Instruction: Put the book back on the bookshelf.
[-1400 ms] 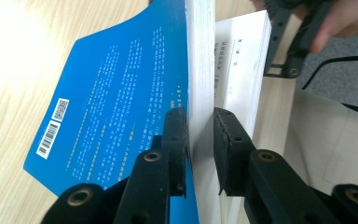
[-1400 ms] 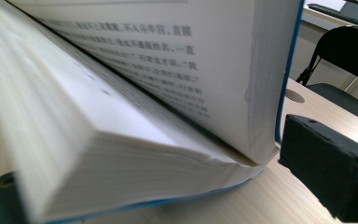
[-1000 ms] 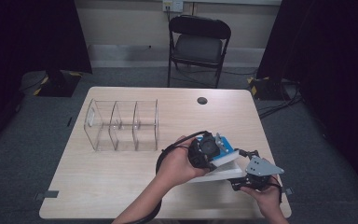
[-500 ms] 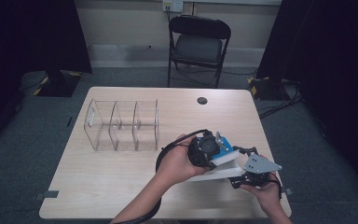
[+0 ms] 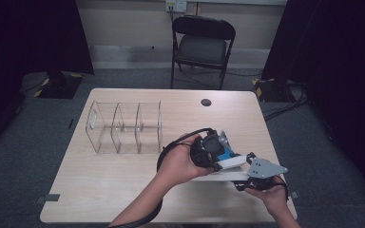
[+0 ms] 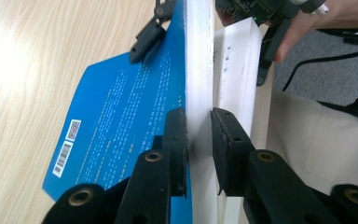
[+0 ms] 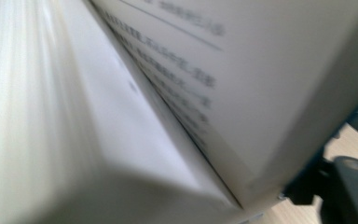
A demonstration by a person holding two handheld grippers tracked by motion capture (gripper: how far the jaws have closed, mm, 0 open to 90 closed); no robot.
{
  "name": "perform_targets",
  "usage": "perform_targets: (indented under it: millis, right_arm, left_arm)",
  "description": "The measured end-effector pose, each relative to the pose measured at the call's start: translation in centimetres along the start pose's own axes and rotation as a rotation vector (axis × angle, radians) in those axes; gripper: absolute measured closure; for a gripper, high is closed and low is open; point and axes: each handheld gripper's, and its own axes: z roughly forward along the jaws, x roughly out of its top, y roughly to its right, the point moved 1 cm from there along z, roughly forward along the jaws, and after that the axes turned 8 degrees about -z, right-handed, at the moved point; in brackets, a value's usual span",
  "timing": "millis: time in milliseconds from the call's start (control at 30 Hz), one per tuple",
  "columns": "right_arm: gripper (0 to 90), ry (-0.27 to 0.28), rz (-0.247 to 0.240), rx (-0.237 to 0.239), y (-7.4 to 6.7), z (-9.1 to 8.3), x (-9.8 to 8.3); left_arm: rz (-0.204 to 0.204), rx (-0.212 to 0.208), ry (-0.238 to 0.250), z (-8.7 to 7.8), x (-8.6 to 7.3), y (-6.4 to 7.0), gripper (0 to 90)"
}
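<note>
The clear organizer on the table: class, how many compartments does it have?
3. The clear organizer stands at the table's left, its compartments side by side: left, middle, right. None seems hidden.

Blue book cover (image 6: 121, 126) showing small white print too fine to read, white barcode label (image 6: 64, 154) sitting near its corner, open pages (image 7: 177, 65) carrying blurred, unreadable lines

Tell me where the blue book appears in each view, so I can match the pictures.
High view: book low and right of centre, between both hands.
Left gripper view: book in the centre, blue cover at left, white page block clamped between the black jaws.
Right gripper view: book across the frame, open pages, blurred.
Shared landmark: the white page edges.
</note>
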Motion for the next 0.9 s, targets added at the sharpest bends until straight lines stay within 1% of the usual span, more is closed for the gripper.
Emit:
perform_targets:
  millis: [33,67,100,133,167,200,233,267,300,333,367,400,433,467,533,567,633,667,700,800,867,900]
  right_arm:
    - [36.9,-0.001,0.01,0.006,0.0,-0.1,-0.1]
    - [36.9,-0.001,0.01,0.006,0.0,-0.1,-0.1]
    - [43.0,-0.01,0.009,0.044,0.1,-0.1,-0.3]
    - [44.1,-0.018,-0.005,0.048,0.0,0.0,-0.4]
    - [44.8,-0.034,-0.03,0.049,-0.3,0.1,-0.4]
    - [45.0,-0.038,-0.034,0.054,-0.4,0.2,-0.4]
    - [45.3,-0.041,-0.041,0.056,-0.5,0.2,-0.5]
    - [45.4,-0.037,-0.035,0.06,-0.5,0.1,-0.6]
    - [45.4,-0.037,-0.035,0.06,-0.5,0.1,-0.6]
    - [45.7,-0.032,-0.022,0.058,-0.4,0.1,-0.7]
    - [45.9,-0.03,-0.02,0.061,-0.4,0.1,-0.7]
    - [46.2,-0.03,-0.016,0.061,-0.4,0.1,-0.8]
    - [46.2,-0.03,-0.016,0.061,-0.4,0.1,-0.8]
    - [46.5,-0.03,-0.01,0.07,-0.3,0.0,-0.7]
    - [46.8,-0.032,-0.005,0.07,-0.3,0.0,-0.7]
    - [47.0,-0.031,0.002,0.077,-0.2,-0.2,-0.6]
    - [47.7,-0.031,0.022,0.09,-0.1,-0.5,-0.3]
    - [48.3,-0.031,0.037,0.1,-0.1,-0.7,-0.1]
    - [49.0,-0.028,0.047,0.11,0.1,-1.0,0.2]
    - [50.7,-0.041,0.089,0.138,0.5,-1.7,1.1]
    - [51.8,-0.048,0.112,0.15,0.9,-2.1,1.5]
    - [51.8,-0.048,0.112,0.15,0.9,-2.1,1.5]
  left_arm:
    - [-0.005,-0.014,0.024,0.0,-0.1,0.1,75.0]
    - [-0.005,-0.014,0.024,0.0,-0.1,0.1,75.7]
    - [0.004,-0.049,0.102,-0.5,0.1,0.2,76.1]
    - [0.017,0.001,0.116,-0.8,0.4,0.1,70.6]
    - [0.018,0.01,0.117,-1.0,0.6,0.0,61.1]
    - [-0.008,0.005,0.111,-1.2,0.7,-0.2,54.2]
    - [-0.008,0.005,0.111,-1.2,0.7,-0.2,47.0]
    - [0.016,0.041,0.111,-1.6,0.7,-0.7,43.5]
    - [0.016,0.041,0.111,-1.6,0.7,-0.7,42.8]
    - [-0.014,0.031,0.132,-1.9,0.5,-1.2,41.2]
    - [-0.012,0.017,0.14,-2.2,0.3,-1.6,38.8]
    - [-0.014,0.022,0.152,-2.5,0.1,-1.9,36.9]
    - [-0.014,0.022,0.152,-2.5,0.1,-1.9,34.8]
    - [-0.042,0.013,0.206,-3.0,-0.4,-2.7,32.8]
    - [-0.08,-0.002,0.244,-3.5,-0.8,-3.5,29.9]
    - [-0.08,-0.002,0.244,-3.5,-0.8,-3.5,28.9]
    - [-0.103,0.009,0.256,-4.2,-1.3,-4.3,27.7]
    - [-0.099,0.013,0.266,-4.5,-1.5,-4.5,27.5]
    - [-0.106,0.014,0.271,-4.7,-1.6,-4.6,27.2]
    - [-0.103,0.032,0.27,-5.3,-2.1,-4.9,25.2]
    - [-0.11,0.035,0.272,-5.6,-2.7,-5.1,24.1]
    - [-0.11,0.035,0.272,-5.6,-2.7,-5.1,24.1]
